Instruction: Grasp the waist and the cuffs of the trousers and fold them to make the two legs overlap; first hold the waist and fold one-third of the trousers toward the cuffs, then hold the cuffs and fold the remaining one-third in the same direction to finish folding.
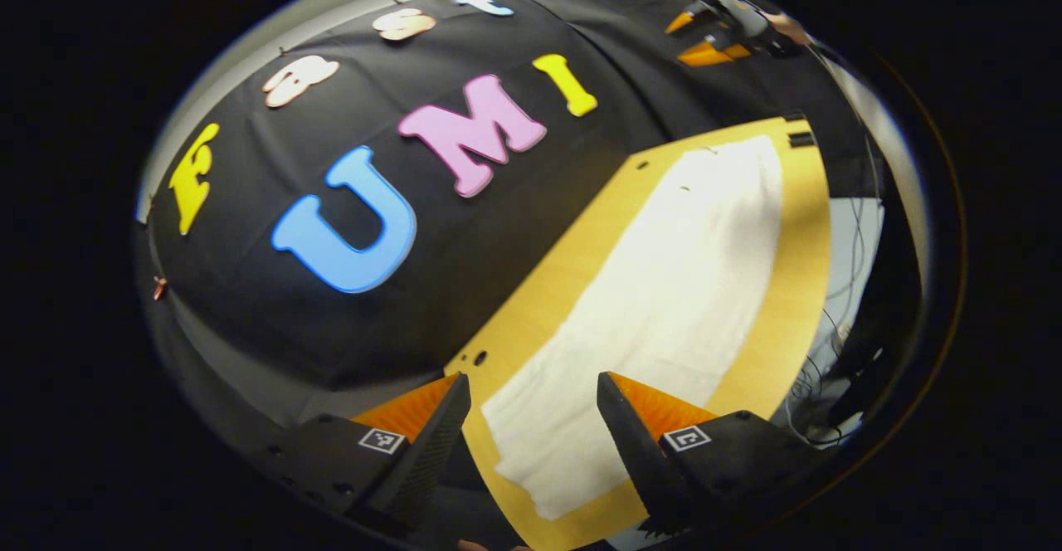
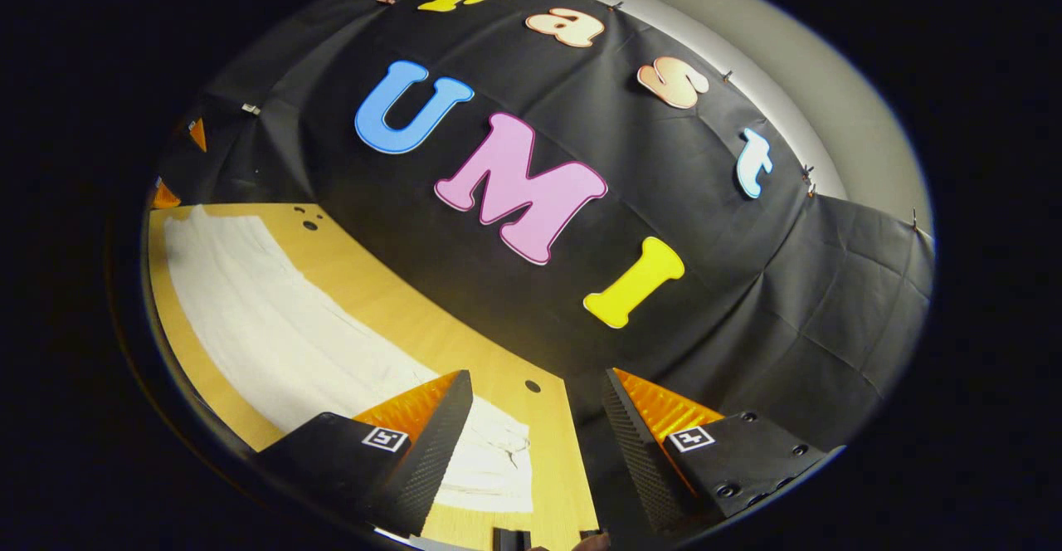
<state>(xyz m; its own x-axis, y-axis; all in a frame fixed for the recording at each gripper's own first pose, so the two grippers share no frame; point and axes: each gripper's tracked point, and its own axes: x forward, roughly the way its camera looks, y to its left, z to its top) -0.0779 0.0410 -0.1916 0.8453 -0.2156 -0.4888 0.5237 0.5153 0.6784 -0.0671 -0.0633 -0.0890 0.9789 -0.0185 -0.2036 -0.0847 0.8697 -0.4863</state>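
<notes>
Wooden desk (image 1: 539, 285) carrying white trousers (image 1: 664, 285) laid flat lengthwise, with left gripper (image 1: 531, 418) and right gripper (image 2: 535, 418) poised wide open and empty above opposite ends, presumably so each can seize an end for folding.

The left gripper (image 1: 531, 406) is raised above the near end of the table (image 1: 556, 285), its two fingers spread wide apart with nothing between them. The trousers (image 1: 664, 302), white, lie flat and stretched lengthwise along the wooden tabletop, running from just below the fingers toward the far end. One narrow end of the garment lies beneath the gap between the fingers; no contact with either finger is seen. Bare wood borders the cloth on both long sides. The right gripper (image 1: 705, 36) is in the upper part of the frame, well apart, above the far end of the table; its finger spacing cannot be judged. Cables (image 1: 838, 302) hang beside the table's edge.
</notes>
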